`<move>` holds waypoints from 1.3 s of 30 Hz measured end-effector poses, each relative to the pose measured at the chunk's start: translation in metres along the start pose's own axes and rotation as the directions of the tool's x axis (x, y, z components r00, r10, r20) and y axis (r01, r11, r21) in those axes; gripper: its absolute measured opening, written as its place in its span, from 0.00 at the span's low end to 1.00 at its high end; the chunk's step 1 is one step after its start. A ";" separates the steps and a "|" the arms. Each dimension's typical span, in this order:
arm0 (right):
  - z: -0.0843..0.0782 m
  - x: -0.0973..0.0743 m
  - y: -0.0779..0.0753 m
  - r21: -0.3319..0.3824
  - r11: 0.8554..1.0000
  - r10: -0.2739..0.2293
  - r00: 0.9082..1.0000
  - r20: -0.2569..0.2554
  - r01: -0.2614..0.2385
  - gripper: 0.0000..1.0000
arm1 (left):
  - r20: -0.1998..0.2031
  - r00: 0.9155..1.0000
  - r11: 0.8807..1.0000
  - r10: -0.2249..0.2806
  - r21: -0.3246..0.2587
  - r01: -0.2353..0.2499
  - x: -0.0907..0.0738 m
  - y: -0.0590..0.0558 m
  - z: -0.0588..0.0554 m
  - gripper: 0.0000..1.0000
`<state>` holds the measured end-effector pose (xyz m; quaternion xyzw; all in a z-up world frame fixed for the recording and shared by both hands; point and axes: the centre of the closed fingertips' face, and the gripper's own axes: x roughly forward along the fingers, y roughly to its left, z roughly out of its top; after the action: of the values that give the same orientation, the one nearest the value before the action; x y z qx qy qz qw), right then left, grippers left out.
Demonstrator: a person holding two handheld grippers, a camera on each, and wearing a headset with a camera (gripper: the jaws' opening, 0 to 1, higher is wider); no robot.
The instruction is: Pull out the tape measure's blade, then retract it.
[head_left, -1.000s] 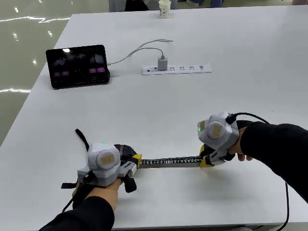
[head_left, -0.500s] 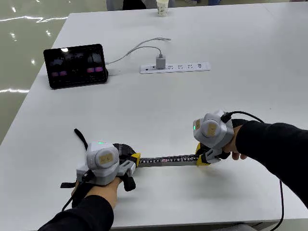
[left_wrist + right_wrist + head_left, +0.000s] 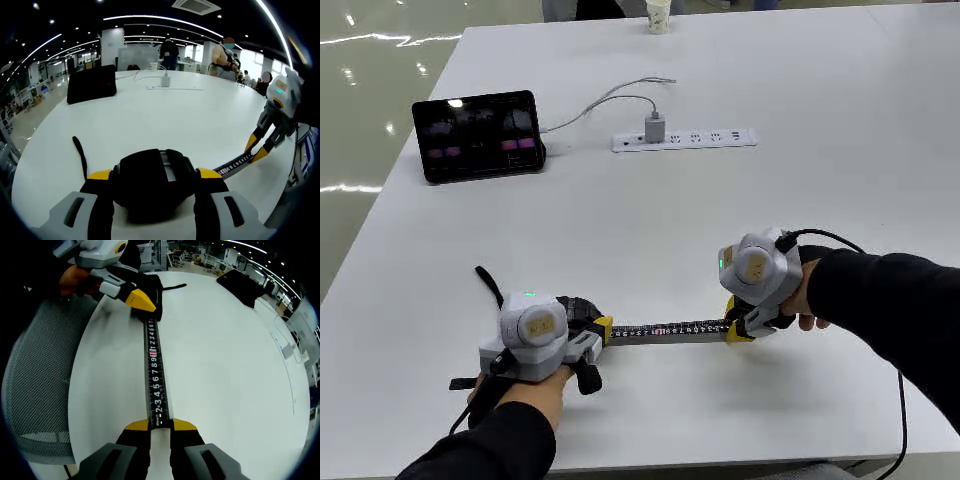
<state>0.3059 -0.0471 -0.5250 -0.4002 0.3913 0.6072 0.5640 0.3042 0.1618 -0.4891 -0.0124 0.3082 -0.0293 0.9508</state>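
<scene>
Two yellow-tipped jaws of the left gripper (image 3: 592, 348) clamp the black tape measure case (image 3: 152, 177) near the table's (image 3: 740, 420) front edge. The right gripper (image 3: 160, 426) pinches the blade (image 3: 151, 370) tip, its jaws almost together. The blade lies flat between the grippers. Bare tabletop stretches beyond, with the tablet (image 3: 478, 135) and power strip (image 3: 700, 140) well away.

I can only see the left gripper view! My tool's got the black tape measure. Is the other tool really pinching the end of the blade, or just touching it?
Observer: Pinching it. In the right gripper view the right tool is shut on the blade, close to its end.
Operator: Can you read the numbers?
Observer: Yes, there they run 2 to 9 away from the tool, then a red number.
</scene>
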 end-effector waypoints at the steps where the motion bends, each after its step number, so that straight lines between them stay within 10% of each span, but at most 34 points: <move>1: 0.000 0.000 0.000 0.002 1.000 -0.001 1.000 0.000 0.001 0.10 | -0.001 1.000 1.000 -0.001 0.001 0.001 0.000 0.000 0.000 0.60; 39: 0.018 0.007 0.001 0.004 1.000 0.004 1.000 0.018 -0.004 0.11 | -0.012 1.000 1.000 -0.006 -0.001 0.006 0.000 -0.001 -0.001 0.60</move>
<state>0.3039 -0.0282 -0.5251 -0.3929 0.3883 0.6110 0.5671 0.3039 0.1613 -0.4897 -0.0135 0.3139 -0.0321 0.9488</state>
